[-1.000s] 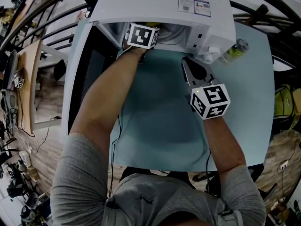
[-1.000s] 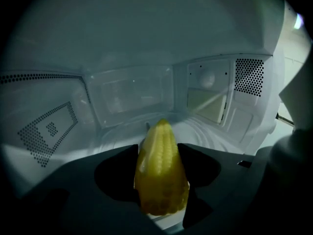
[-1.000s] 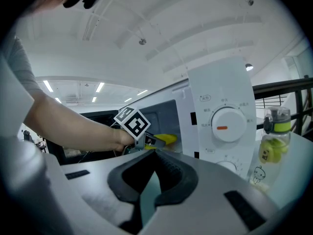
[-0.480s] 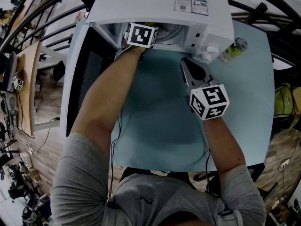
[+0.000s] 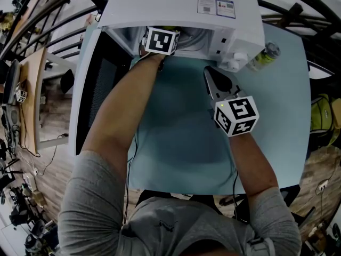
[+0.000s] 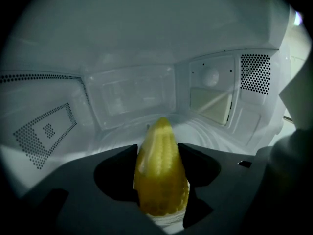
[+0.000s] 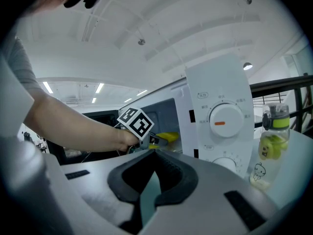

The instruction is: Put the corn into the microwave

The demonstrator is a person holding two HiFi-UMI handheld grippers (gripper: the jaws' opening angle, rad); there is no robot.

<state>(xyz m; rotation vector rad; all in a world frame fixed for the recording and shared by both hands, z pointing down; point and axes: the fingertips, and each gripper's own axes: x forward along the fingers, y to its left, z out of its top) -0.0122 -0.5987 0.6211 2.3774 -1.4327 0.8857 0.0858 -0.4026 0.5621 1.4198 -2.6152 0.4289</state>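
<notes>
1. The corn (image 6: 161,180) is already inside the microwave (image 5: 181,7), which stands at the far edge of the counter (image 5: 176,137) with its door (image 5: 101,84) swung open toward the counter's left edge.
2. The left hand-held gripper (image 6: 157,151) is clamped on the corn. Both jaws press on the cob's sides, and its pointed tip aims at the back wall of the cavity.
3. The right hand-held gripper (image 7: 155,153) hovers over the counter just in front of the control panel. Its jaws are drawn together and nothing is between them.
4. I judge the carrying step as good as finished. What is left is to set the cob down on the cavity floor, let go, and draw the left hand-held gripper out through the opening.
5. Shutting the door may follow, though the task does not ask for it.
6. Whether the corn touches the cavity floor cannot be told: the jaws cover its underside in the left gripper view.
7. The head view does not help, because the microwave's top and the marker cube (image 5: 161,40) hide the cavity, the left jaws and nearly all of the cob.
8. The right gripper view shows only a yellow sliver of corn in the opening, beside the left hand.
9. No turntable can be made out on the pale floor inside.
10. A bottle (image 5: 265,56) near the far right corner, just beside the microwave, is small and partly cut off by it.
</notes>
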